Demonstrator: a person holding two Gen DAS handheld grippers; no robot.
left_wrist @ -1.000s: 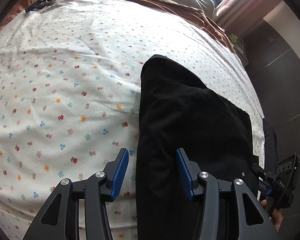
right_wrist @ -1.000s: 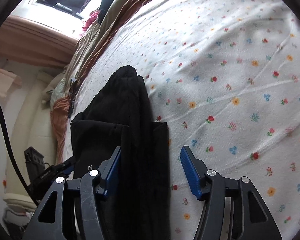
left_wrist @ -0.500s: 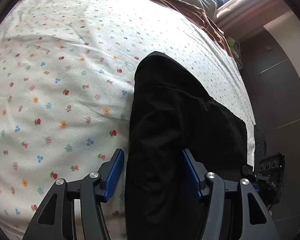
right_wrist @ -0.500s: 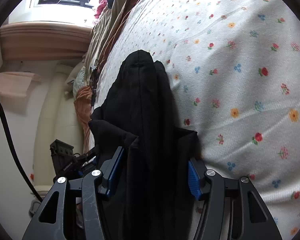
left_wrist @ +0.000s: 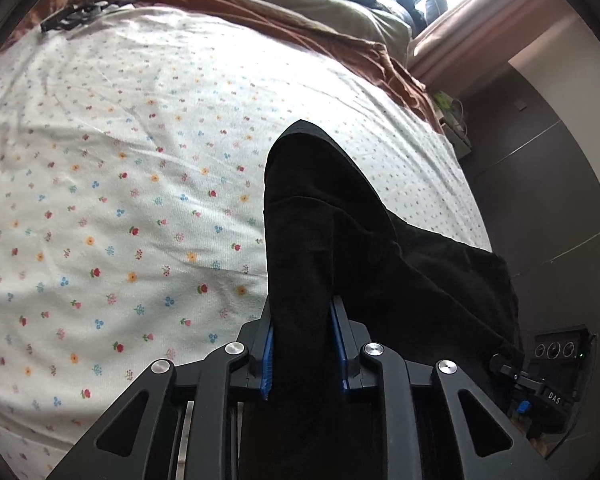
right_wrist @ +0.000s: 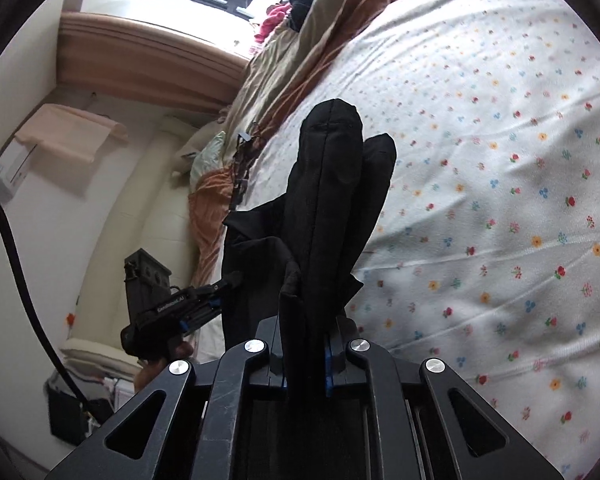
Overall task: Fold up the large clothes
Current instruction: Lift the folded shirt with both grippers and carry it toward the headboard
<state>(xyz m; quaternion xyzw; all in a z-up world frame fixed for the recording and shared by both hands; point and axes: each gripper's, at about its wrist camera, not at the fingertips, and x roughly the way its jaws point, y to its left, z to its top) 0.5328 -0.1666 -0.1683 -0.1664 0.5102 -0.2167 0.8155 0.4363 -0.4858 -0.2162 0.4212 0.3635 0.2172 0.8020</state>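
Two grippers, one lettered "DAS", are closing on one black garment (left_wrist: 332, 240) over the flowered bed sheet (left_wrist: 120, 184): the left gripper (left_wrist: 304, 350) and right gripper (right_wrist: 305, 354) are each pinching its near edge.

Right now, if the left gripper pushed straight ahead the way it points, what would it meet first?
The black garment itself: the left gripper is closing on it and its folds stretch ahead. Beyond that lies the floral bedsheet, though depth is hard to judge.
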